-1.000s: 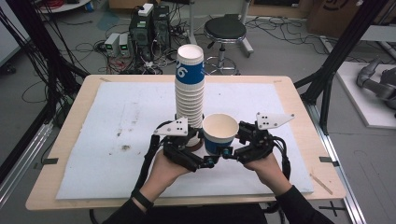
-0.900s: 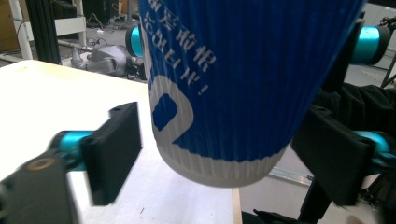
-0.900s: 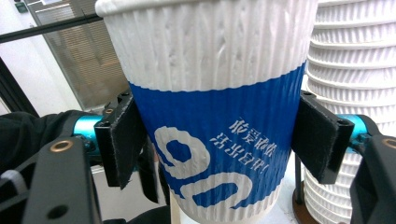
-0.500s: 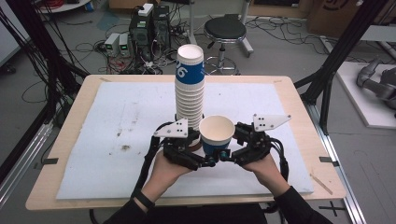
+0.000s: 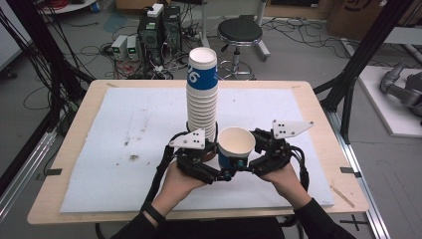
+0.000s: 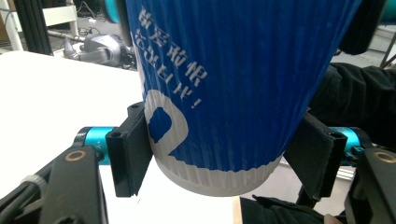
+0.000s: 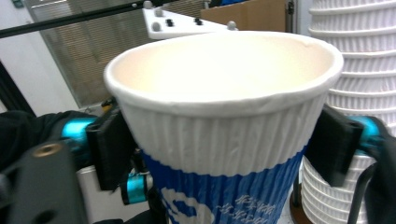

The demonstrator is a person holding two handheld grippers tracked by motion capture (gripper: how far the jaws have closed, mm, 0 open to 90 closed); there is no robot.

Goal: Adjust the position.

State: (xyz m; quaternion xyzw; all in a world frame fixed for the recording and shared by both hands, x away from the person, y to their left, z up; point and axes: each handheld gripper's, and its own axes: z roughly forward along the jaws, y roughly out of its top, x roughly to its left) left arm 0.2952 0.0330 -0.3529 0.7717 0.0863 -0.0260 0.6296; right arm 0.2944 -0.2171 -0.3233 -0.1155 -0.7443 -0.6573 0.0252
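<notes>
Both grippers hold 1 blue paper cup near the table's front edge. Left gripper pinches its bottom, right gripper pinches under the rim. Tall cup stack stands just behind, touching the cup. White mat lies under everything.

— What sits between the jaws?
— A blue ribbed paper cup with white lettering, its white base at six o'clock. Both black jaws press its sides, at nine and three o'clock.
— And past it?
— White table at nine; a dark sleeve, probably the other arm's, at three.
</notes>
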